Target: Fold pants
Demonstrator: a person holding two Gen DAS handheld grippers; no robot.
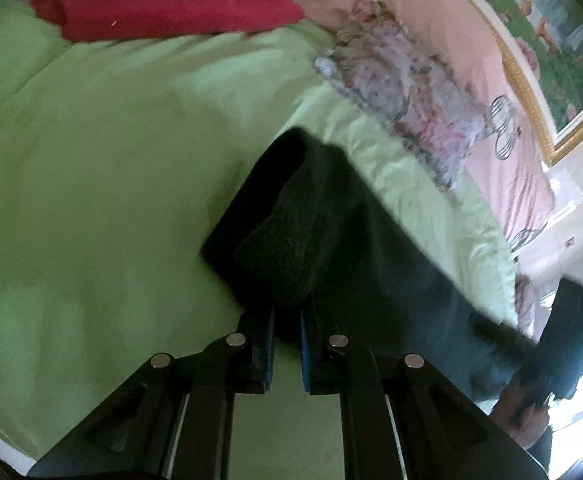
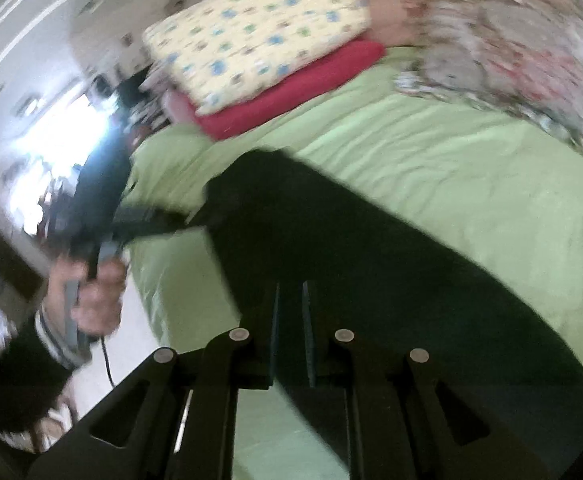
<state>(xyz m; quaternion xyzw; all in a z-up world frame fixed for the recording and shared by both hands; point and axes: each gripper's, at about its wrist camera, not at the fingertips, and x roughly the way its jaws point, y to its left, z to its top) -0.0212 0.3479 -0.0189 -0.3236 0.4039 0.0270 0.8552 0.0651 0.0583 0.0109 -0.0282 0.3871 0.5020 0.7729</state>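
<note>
The dark pants [image 1: 331, 232] hang and drape over the green bedsheet [image 1: 91, 184]. My left gripper [image 1: 287, 312] is shut on the pants' edge, with dark cloth pinched between its blue pads. In the right wrist view the pants [image 2: 351, 264] stretch as a dark band across the bed. My right gripper [image 2: 291, 300] is shut on the pants too, with cloth between its fingers. The left gripper [image 2: 159, 216] and the hand holding it show at the left of the right wrist view. The right gripper's handle and hand [image 1: 531, 392] show at the lower right of the left wrist view.
A red pillow [image 1: 179, 12] with a yellow patterned pillow [image 2: 259, 32] on top lies at the bed's head. A floral quilt [image 1: 403, 92] is bunched along the far side. A framed picture [image 1: 551, 40] hangs on the wall. The bed's edge [image 2: 143, 280] is at the left.
</note>
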